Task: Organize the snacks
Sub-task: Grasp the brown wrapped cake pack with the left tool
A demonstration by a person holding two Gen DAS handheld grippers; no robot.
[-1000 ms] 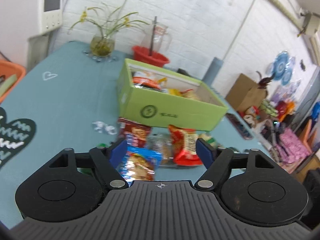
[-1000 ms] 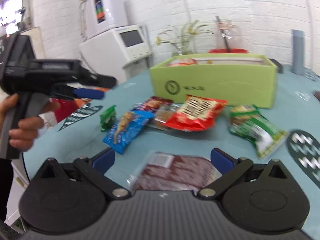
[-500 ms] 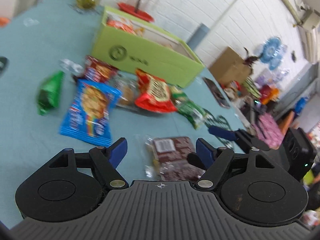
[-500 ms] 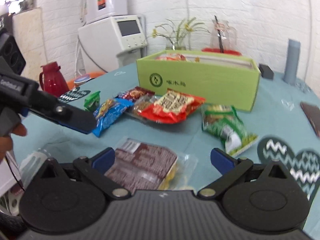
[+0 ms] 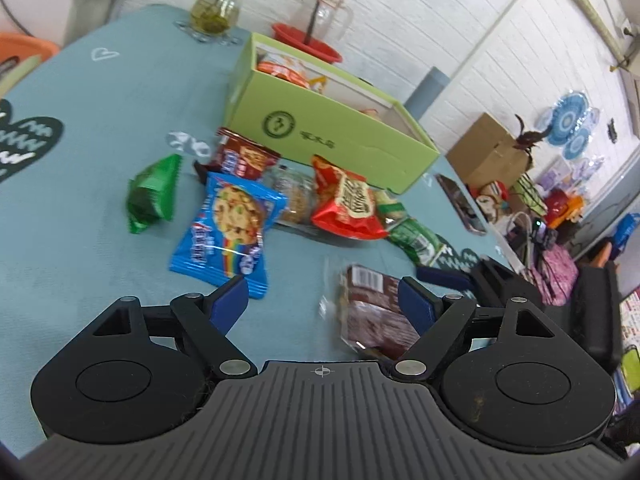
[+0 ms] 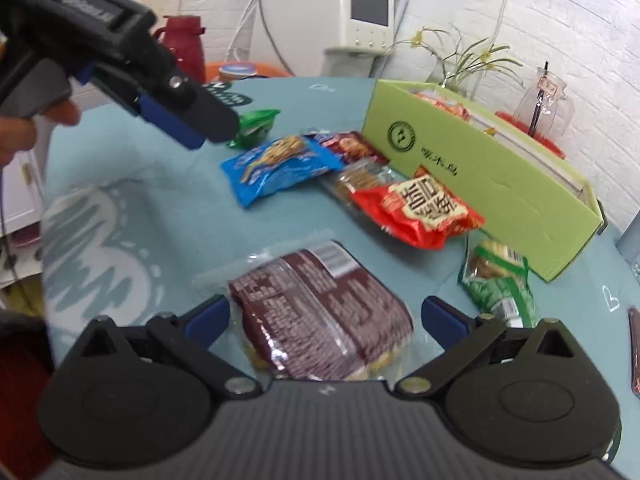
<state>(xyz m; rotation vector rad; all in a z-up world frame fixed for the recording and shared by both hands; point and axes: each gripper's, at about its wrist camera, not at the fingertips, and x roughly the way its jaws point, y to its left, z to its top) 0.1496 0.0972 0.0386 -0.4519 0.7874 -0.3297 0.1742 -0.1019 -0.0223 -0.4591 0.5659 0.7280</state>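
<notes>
Right fingers (image 6: 442,322) spread wide around brown packet (image 6: 320,316), left fingers (image 5: 228,304) apart, just widening, green box (image 6: 480,172) logo, characters unreadable

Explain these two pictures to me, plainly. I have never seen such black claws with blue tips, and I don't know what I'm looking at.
No robot here: a person holds a hand-held gripper in each hand, each with a camera looking along its two blue-padded fingers. One picture looks out from the left hand-held gripper, the other from the right hand-held gripper. Both stand open and hold nothing; the left one's jaws have just been opening. The brown packet lies on the teal tablecloth between the right one's fingers, not pinched. Farther off lie a blue cookie packet, a red packet, green packets and others, in front of a green box that already has snacks inside.
</notes>
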